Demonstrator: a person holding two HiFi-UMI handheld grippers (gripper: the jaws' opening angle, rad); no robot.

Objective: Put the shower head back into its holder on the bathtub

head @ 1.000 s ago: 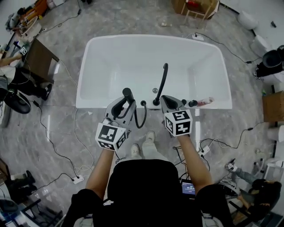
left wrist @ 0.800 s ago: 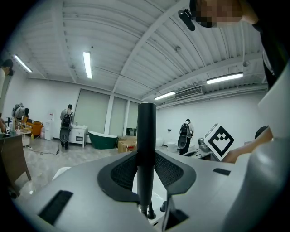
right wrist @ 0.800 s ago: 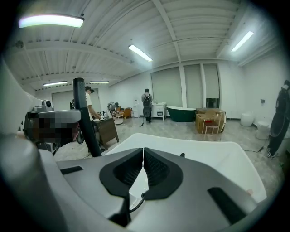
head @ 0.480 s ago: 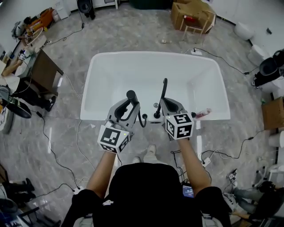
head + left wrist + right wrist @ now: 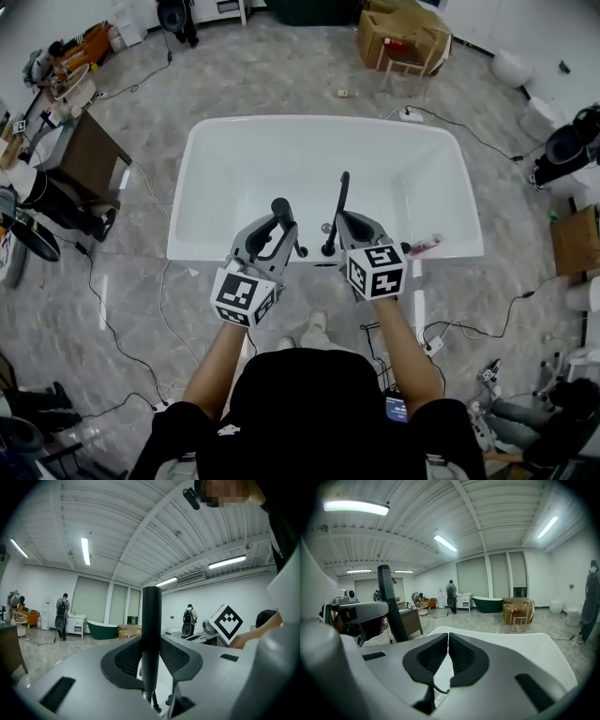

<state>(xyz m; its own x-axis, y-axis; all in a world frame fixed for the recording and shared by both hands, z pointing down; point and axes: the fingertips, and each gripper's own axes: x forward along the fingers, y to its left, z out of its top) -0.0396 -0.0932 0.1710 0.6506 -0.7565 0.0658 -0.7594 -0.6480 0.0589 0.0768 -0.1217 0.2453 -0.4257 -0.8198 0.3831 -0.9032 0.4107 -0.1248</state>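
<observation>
From where I stand, the person is at the near rim of the white bathtub [image 5: 206, 254], which fills the middle of the head view, with both tools held over the rim in the lower centre.

The left gripper [image 5: 272, 234] is clamped on the black shower head [image 5: 280, 216]. In the left gripper view the jaws of the left gripper [image 5: 151, 659] press on either side of its dark handle [image 5: 151, 616], which stands nearly upright. I'd guess it is kept vertical so it can drop straight down into a socket instead of being fed in at an angle.

The right gripper [image 5: 345, 223] sits just right of centre, beside the tall black faucet spout [image 5: 337, 208]. Its own view shows the right gripper [image 5: 447, 656] with the pads pressed together and nothing between them. It looks like a spare hand kept close by (handy if the hose needs steadying), not one that is doing any work.

The holder is probably among the small black fittings [image 5: 301, 251] on the near rim between the two tools, though I can't tell which one. The shower head is above the rim and not seated, so the task is unfinished. The next move will need careful lining up over the socket. A pink bottle [image 5: 424, 246] lies on the rim to the right, well clear of all this.
</observation>
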